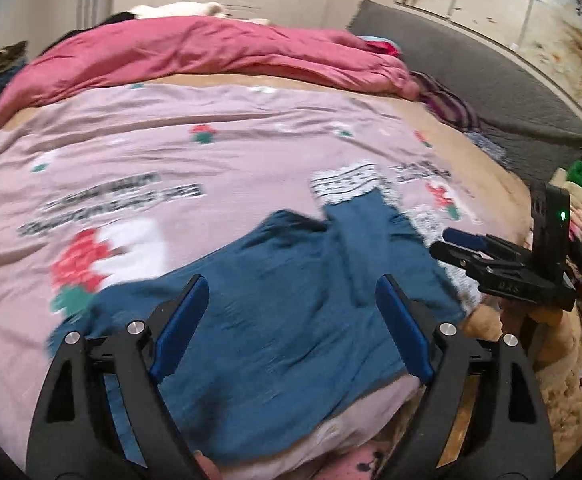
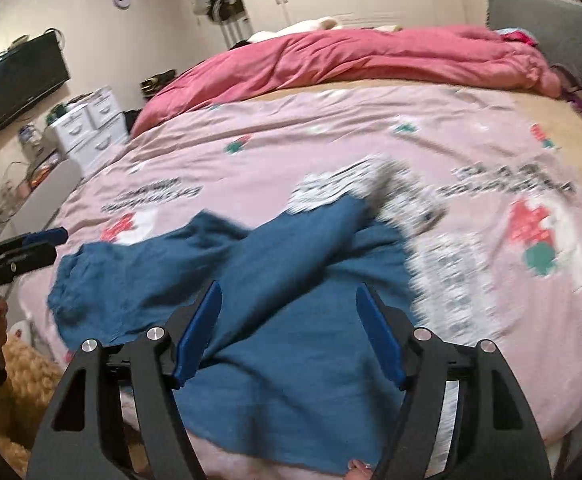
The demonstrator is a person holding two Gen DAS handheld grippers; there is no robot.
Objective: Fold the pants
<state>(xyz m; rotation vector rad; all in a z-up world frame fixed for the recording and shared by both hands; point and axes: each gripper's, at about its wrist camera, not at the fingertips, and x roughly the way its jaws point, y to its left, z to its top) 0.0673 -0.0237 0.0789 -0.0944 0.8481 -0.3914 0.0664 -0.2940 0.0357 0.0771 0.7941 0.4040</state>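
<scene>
Now both grippers, left [image 1: 291,296] and right [image 2: 289,306], are hovering released, grasping nothing, while the pants [image 2: 275,320] are lying rumpled near the bed's [image 2: 331,136] edge; crossed legs are likely trapping wrinkles in any fold.

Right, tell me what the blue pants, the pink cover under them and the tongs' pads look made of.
Blue pants: soft matte woven cloth, probably cotton; it creases and slumps without shine.
Pink cover: thin printed fabric, likely cotton or a blend; fine wrinkles, flat printed flowers and lettering.
Pads: smooth blue, possibly rubber or plastic, hard to say; the arms look like matte black rigid plastic with metal pins.
</scene>
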